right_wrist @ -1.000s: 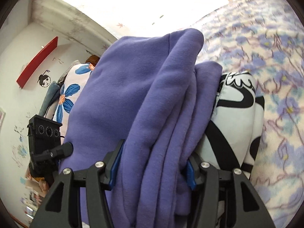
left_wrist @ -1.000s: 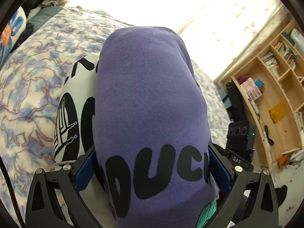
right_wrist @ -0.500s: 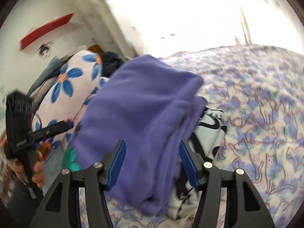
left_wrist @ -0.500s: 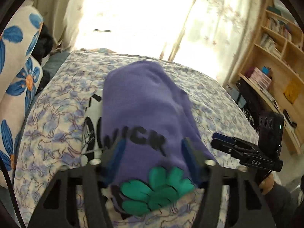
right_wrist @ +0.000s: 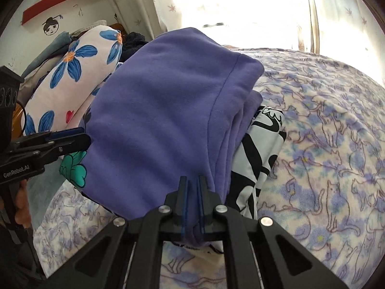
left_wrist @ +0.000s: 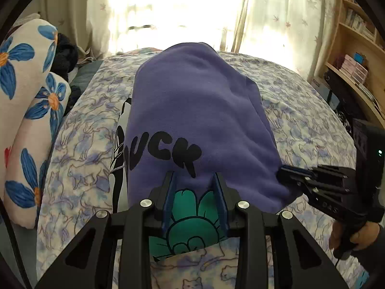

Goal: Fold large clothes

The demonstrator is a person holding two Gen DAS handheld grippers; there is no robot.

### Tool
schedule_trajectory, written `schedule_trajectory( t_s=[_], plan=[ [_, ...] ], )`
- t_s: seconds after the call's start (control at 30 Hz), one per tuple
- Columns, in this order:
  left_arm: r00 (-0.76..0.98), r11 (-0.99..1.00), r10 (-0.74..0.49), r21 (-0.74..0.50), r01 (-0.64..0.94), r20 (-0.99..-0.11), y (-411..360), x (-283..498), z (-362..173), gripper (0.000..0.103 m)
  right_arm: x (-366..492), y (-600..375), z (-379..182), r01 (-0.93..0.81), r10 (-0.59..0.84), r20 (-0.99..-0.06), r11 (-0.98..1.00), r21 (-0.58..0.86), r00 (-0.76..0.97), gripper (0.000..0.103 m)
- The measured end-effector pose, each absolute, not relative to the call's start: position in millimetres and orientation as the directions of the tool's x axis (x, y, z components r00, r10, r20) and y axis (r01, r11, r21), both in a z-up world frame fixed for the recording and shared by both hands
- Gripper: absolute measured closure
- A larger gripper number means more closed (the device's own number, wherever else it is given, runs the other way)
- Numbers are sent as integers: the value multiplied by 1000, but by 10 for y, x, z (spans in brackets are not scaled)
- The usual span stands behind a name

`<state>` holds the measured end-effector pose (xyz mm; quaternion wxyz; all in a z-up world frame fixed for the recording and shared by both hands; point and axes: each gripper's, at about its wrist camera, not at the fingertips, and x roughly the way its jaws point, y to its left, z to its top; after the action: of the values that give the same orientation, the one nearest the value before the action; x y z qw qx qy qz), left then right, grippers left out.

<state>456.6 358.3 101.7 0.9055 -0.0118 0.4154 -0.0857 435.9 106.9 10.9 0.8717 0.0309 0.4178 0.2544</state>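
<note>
Bed fills both views, covered by a pale blanket printed with lilac cats; sunlit curtains beyond its far edge; wooden bookshelf at the right of the left wrist view; red wall shelf at upper left of the right wrist view.

Floral pillows, white with blue flowers, stacked along the bed's left side; a dark bundle behind them, too dim to identify.

Purple sweatshirt, folded thick, lies mid-bed on top of a black-and-white printed garment that pokes out on one side; black lettering and a green clover print on its near end; the folded bulk blocks most of the bed behind it in both views.

Left gripper: jaws narrow, just been closing, blue pads either side of the green print at the sweatshirt's near edge; whether they pinch the cloth I cannot tell.

Right gripper: jaws have snapped nearly together at the sweatshirt's near corner; no cloth visibly between the pads; a person's hand grips its handle.

Against the earlier frames: a second ago both grippers were spread wide around the bundle, filling the view; now both are back from it and the whole pile sits on the bed.
</note>
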Motion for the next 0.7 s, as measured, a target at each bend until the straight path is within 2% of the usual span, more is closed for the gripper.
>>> schedule_trajectory(
  t_s=[0.13,0.2,0.23,0.33,0.53,0.6,0.7],
  plan=[
    [641,993,-112,-67,94,-759,3476,4435,1102,70,4062,980,365,-432,503,-707,850,300,498,97],
    [630,993,-119,-85,85,-767,3414,4320,1155,55,3927,911,477,-439,516,-699,843,311,495,97],
    [629,992,-127,-95,84,-767,3374,4250,1190,52,3808,850,575,-445,525,-697,837,319,489,97],
    [632,991,-134,-108,81,-763,3239,3999,1296,52,3517,699,789,-446,544,-690,826,343,477,93],
    [645,987,-158,-111,114,-748,2831,3377,1501,50,2937,410,1127,-451,558,-686,818,358,467,93],
    [652,984,-176,-118,132,-737,2673,3158,1566,41,2726,290,1220,-453,552,-690,821,349,468,93],
    [661,978,-208,-129,166,-721,2424,2832,1641,38,2473,141,1327,-455,536,-701,828,327,471,93]
  ],
)
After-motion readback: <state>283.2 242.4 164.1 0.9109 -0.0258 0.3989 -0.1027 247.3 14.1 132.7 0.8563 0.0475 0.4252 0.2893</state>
